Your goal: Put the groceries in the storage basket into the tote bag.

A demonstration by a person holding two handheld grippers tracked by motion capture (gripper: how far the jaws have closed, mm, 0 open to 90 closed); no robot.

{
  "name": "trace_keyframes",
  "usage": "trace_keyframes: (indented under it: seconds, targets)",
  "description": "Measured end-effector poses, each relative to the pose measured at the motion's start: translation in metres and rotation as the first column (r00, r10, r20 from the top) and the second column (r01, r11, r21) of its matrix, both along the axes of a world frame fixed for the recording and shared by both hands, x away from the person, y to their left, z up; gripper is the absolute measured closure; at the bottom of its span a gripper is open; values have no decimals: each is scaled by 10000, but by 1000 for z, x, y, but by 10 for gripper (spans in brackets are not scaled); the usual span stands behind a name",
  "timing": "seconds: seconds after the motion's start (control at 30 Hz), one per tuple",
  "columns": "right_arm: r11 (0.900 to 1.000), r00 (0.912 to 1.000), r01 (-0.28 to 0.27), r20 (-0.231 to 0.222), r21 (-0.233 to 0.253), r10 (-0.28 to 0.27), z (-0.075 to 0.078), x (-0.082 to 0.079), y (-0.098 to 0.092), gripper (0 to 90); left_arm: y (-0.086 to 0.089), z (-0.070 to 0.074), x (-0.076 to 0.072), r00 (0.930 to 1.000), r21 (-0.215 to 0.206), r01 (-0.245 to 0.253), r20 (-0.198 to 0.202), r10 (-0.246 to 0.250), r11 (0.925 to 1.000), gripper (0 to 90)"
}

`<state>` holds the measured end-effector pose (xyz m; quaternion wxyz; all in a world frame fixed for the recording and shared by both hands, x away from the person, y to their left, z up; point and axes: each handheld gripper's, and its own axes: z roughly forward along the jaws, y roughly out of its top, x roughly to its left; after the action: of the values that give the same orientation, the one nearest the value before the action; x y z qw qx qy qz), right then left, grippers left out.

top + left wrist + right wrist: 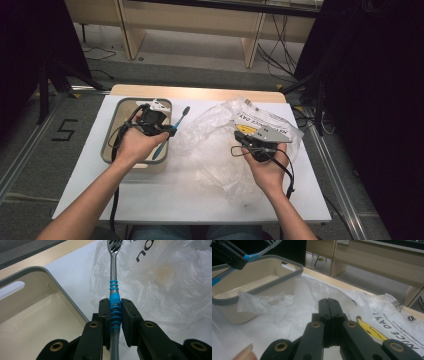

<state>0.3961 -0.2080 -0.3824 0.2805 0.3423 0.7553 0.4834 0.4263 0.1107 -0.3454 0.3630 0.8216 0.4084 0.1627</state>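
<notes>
Both forearms are reaching forward from the near edge. The left hand-held gripper (165,131) is clamping its jaws tight, tips pointing forward and right. The right hand-held gripper (241,136) is sitting with jaws pressed fully together, pointing forward-left, its cable looping beneath the wrist.

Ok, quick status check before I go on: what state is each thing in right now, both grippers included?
Toothbrush: clamped at its blue grip, lifted, head pointing toward the bag.
Left gripper: shut on the toothbrush.
Right gripper: jaws closed together; whether bag film is pinched between them is unclear.
Plastic bag: crumpled, lying loose on the table.
Bin: upright on the table, nothing visible inside.
</notes>
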Motion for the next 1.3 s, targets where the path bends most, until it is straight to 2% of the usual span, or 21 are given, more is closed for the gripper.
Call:
trace_keyframes:
  seconds: [0.57, 0.67, 1.3]
  targets:
    - [10000, 10000, 9, 16, 6, -9, 0, 0, 0, 900, -15, -3, -12, 9987, 54, 506, 6, -506, 9987, 784]
    - [10000, 10000, -8, -9, -5, 8, 0, 0, 0, 900, -19, -5, -14, 9978, -58, 662, -71, -663, 9978, 784]
    - [10000, 10000, -7, 20, 3, 7, 0, 0, 0, 900, -34, -11, -24, 9933, 43, 1146, -162, -1145, 9934, 784]
